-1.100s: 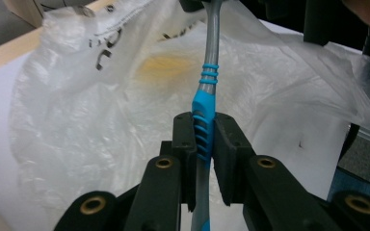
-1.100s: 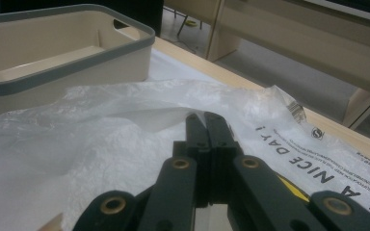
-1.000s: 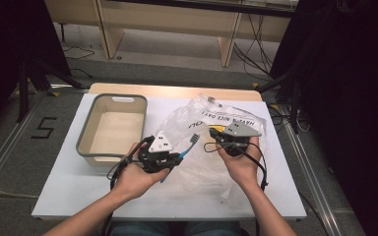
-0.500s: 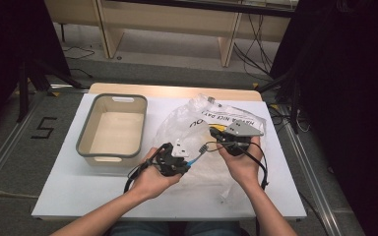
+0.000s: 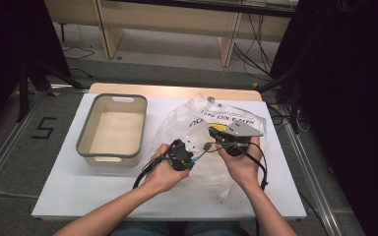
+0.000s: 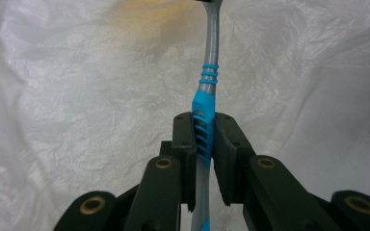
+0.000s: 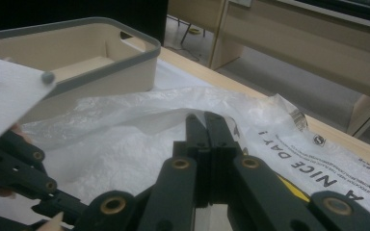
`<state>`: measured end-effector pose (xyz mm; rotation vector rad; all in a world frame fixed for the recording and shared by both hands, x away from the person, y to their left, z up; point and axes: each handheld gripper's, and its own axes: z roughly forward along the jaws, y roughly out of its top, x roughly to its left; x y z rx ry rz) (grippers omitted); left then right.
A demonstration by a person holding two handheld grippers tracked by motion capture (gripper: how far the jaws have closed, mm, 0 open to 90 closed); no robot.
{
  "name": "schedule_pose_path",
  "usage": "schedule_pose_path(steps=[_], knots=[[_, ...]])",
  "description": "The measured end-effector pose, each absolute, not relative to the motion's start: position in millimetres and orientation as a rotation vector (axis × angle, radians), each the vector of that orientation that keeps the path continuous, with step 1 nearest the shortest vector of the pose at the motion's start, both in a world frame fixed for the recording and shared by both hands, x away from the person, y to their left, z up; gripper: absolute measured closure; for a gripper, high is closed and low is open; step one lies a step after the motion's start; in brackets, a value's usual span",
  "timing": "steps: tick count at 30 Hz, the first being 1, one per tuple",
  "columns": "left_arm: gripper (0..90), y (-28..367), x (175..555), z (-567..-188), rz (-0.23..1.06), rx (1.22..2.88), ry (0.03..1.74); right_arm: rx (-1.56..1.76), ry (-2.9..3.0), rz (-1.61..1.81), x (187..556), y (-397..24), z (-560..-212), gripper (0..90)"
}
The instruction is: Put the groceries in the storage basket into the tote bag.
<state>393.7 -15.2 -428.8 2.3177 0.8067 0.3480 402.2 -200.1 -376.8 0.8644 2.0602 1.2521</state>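
Left tool [image 5: 193, 158] in the high view sits low over a crumpled clear plastic bag [image 5: 182, 123], with a toothbrush [image 5: 201, 154] reaching from its tip toward the right tool [image 5: 211, 143], which lies just beside it. Both tools hang over the middle of the white surface [image 5: 69, 182]. A beige bin with a grey rim [image 5: 111, 126] stands to the left of the left tool, apart from it, and the bag spreads under and beyond both tools, its black lettering past the right one.

Seen from the left gripper view, the left tool [image 6: 204, 139] is clenched on the toothbrush [image 6: 208, 96]: both pads press the blue ribbed grip section. Beyond the pads the handle turns silver-grey, banded by three thin blue rings, and runs straight ahead to the top edge; its head is cut off there. White, wrinkled bag film [image 6: 77, 96] lies behind it on every side.

From the right gripper view, the right tool [image 7: 205, 118] has its jaws pressed flat together, and a fold of the bag [image 7: 139, 120] appears pinched at their tips, though the thin film makes that hard to confirm. The bin [image 7: 101, 57] stands ahead and to the left of this tool, and the bag's lettering lies to its right.
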Motion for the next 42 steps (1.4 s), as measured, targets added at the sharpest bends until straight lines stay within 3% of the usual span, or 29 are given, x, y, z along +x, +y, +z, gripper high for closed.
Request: schedule_pose_path(steps=[19, 27, 42], knots=[[79.7, -37.2, 403.4, -422.2, 0.517, 2.287, 0.715, 0.869, 2.062, 1.250, 403.2, -200.7, -377.5, 90.0], [79.6, -39.6, 407.6, -428.3, 0.605, 2.221, 0.622, 0.872, 2.065, 1.248, 404.1, -202.2, -377.7, 90.0], [79.4, -42.9, 411.0, -437.8, 0.742, 2.246, 0.460, 0.878, 2.065, 1.247, 404.7, -201.7, -378.8, 90.0]])
